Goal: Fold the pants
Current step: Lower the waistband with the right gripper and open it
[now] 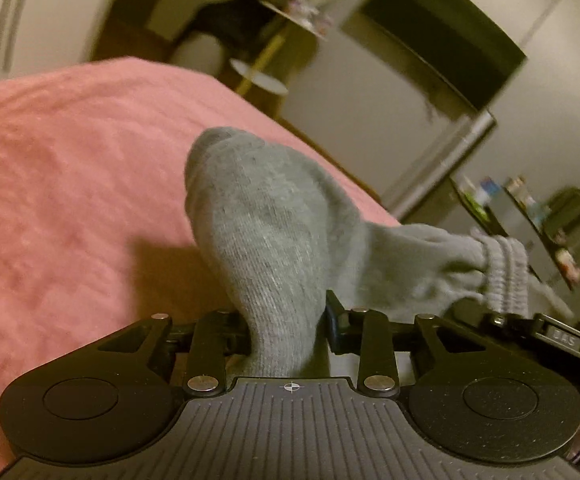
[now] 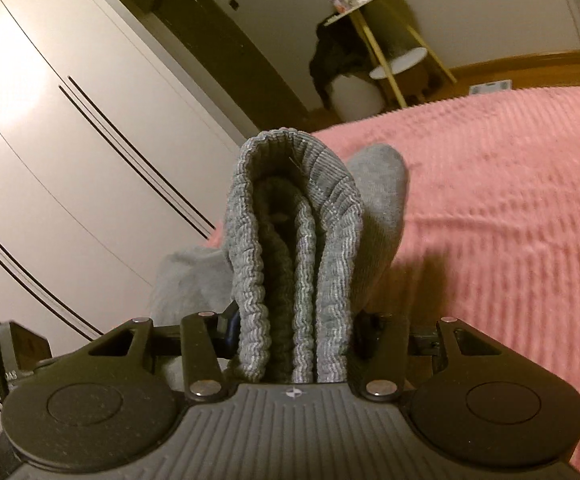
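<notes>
Gray pants (image 1: 266,240), soft knit, are hanging bunched between both grippers, above a pink bedspread (image 1: 70,180). The left gripper (image 1: 288,332) is pinching a plain fold of the cloth, its fingers closing on it from both sides. The right gripper (image 2: 293,340) is clamping the ribbed waistband (image 2: 301,248), which is standing up in thick doubled layers between its fingers. Beyond the fingers, a white wardrobe (image 2: 50,140) and a small round-shelved stand (image 2: 397,60) are showing, blurred.

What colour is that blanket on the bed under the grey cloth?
Pink, with a ribbed texture; the right wrist view shows it best.
</notes>
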Motion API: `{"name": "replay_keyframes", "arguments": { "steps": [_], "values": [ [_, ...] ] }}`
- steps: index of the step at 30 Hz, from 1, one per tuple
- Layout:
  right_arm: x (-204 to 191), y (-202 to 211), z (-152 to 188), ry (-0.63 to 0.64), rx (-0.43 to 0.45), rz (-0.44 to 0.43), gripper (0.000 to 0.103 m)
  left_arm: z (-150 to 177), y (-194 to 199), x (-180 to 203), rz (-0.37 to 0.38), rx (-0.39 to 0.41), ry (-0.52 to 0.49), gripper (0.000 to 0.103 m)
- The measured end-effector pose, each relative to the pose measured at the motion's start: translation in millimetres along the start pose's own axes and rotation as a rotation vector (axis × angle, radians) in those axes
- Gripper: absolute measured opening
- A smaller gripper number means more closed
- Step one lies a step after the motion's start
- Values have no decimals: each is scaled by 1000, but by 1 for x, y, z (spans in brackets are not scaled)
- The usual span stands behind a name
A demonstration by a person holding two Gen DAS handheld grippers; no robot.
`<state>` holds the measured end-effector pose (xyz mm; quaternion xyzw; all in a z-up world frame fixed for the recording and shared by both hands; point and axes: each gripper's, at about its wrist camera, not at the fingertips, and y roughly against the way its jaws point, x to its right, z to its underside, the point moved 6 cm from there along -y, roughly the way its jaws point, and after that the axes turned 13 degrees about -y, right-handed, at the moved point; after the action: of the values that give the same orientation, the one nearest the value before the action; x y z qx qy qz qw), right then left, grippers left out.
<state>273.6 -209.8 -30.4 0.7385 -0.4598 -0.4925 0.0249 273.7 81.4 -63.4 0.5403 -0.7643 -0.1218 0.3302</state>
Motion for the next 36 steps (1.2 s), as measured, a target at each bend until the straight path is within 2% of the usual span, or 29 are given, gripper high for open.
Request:
{"name": "replay_keyframes", "arguments": {
  "steps": [1, 2, 3, 5, 6, 10, 11, 14, 15, 16, 17, 20, 21, 24, 25, 27, 29, 31, 34, 36],
  "values": [
    [1, -3, -3, -1, 10, 24, 69, -1, 3, -9, -68, 7, 2, 47],
    [5, -1, -6, 0, 38, 74, 74, 0, 6, -18, -128, 14, 18, 55],
    [11, 1, -10, 0, 87, 135, 77, 3, 8, -27, -161, 12, 49, 57],
    [21, 12, -11, -3, 168, 181, 77, 15, 11, -41, -180, -11, 96, 59],
    [28, 20, -8, -35, 175, 183, 77, 22, 14, -43, -189, -15, 96, 61],
    [57, 41, 26, -207, 149, 132, 77, 60, 22, -32, -229, -22, 65, 68],
    [62, 42, 37, -236, 146, 128, 77, 70, 24, -29, -237, -25, 76, 74],
    [80, 33, 69, -340, 95, 129, 77, 96, 28, -22, -233, -37, 132, 79],
    [83, 27, 75, -371, 80, 128, 73, 103, 28, -17, -237, -38, 129, 81],
    [86, 20, 80, -399, 68, 125, 63, 107, 31, -16, -256, -30, 108, 82],
    [89, 17, 85, -409, 71, 123, 58, 110, 33, -13, -273, -26, 75, 83],
    [90, 1, 85, -432, 82, 158, 58, 114, 42, -5, -286, -23, 25, 86],
    [93, -4, 87, -456, 73, 156, 62, 116, 45, -5, -278, -26, 31, 87],
    [102, -13, 92, -566, 49, 95, 65, 120, 49, -13, -245, -24, 131, 87],
    [103, -16, 92, -599, 59, 72, 62, 122, 50, -16, -237, -23, 159, 87],
    [101, -20, 90, -619, 68, 74, 41, 125, 51, -17, -247, -37, 163, 87],
    [88, -18, 89, -571, 82, 82, 32, 127, 49, -15, -258, -58, 146, 86],
    [67, -15, 83, -482, 119, 59, 18, 126, 50, -14, -251, -57, 147, 85],
    [42, 3, 82, -391, 185, 18, 15, 126, 59, -15, -255, -15, 169, 83],
    [43, 6, 86, -361, 204, 34, 15, 126, 63, -17, -277, 3, 178, 83]
  ]
}}
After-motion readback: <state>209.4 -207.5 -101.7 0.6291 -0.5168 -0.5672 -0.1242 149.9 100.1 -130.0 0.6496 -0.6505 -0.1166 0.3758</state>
